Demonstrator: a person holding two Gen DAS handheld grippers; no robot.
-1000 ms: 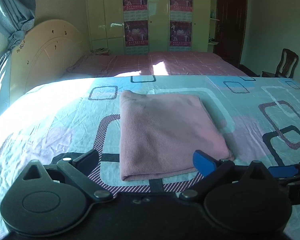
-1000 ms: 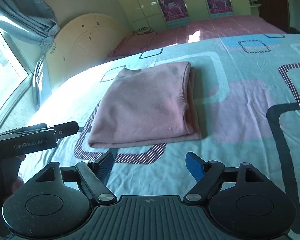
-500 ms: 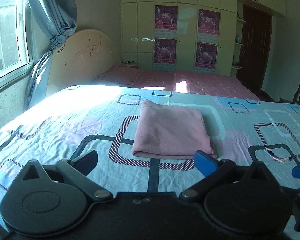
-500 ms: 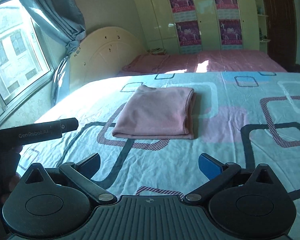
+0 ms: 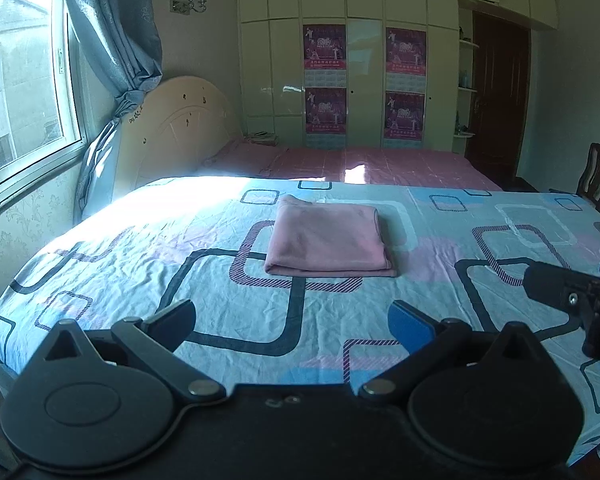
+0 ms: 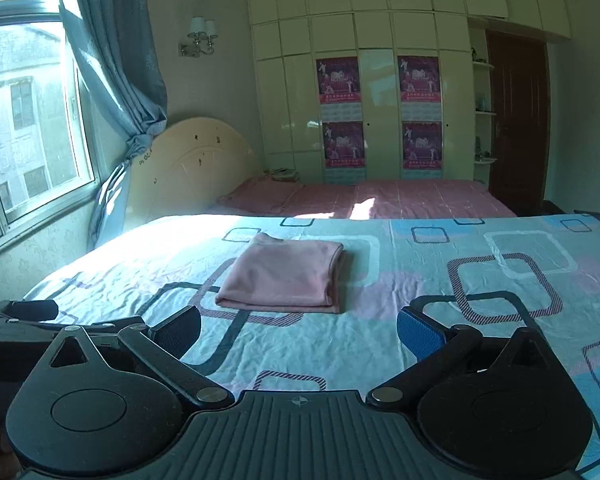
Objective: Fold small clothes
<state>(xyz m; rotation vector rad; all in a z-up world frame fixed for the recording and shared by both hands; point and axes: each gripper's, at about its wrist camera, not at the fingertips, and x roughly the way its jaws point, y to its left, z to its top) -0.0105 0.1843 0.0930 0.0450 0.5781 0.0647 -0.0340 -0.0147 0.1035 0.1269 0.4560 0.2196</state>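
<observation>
A pink garment (image 5: 326,240) lies folded into a neat rectangle in the middle of the patterned bed sheet (image 5: 140,248), also seen as the pink garment (image 6: 284,276) in the right wrist view. My left gripper (image 5: 292,322) is open with nothing between its fingers, well back from the garment near the bed's front edge. My right gripper (image 6: 298,330) is open wide and empty, likewise short of the garment. Each gripper shows at the edge of the other's view.
A cream headboard (image 5: 172,128) and a curtained window (image 5: 20,80) stand at the left. A second bed with a pink cover (image 5: 360,164) lies behind, before a wardrobe (image 5: 352,60) with posters. A dark door (image 5: 496,96) and a wooden chair (image 5: 598,172) are at the right.
Both grippers have pulled back and risen away from the folded garment, which now looks smaller and farther off. The right gripper's jaws have opened wider. The garment has not moved.
</observation>
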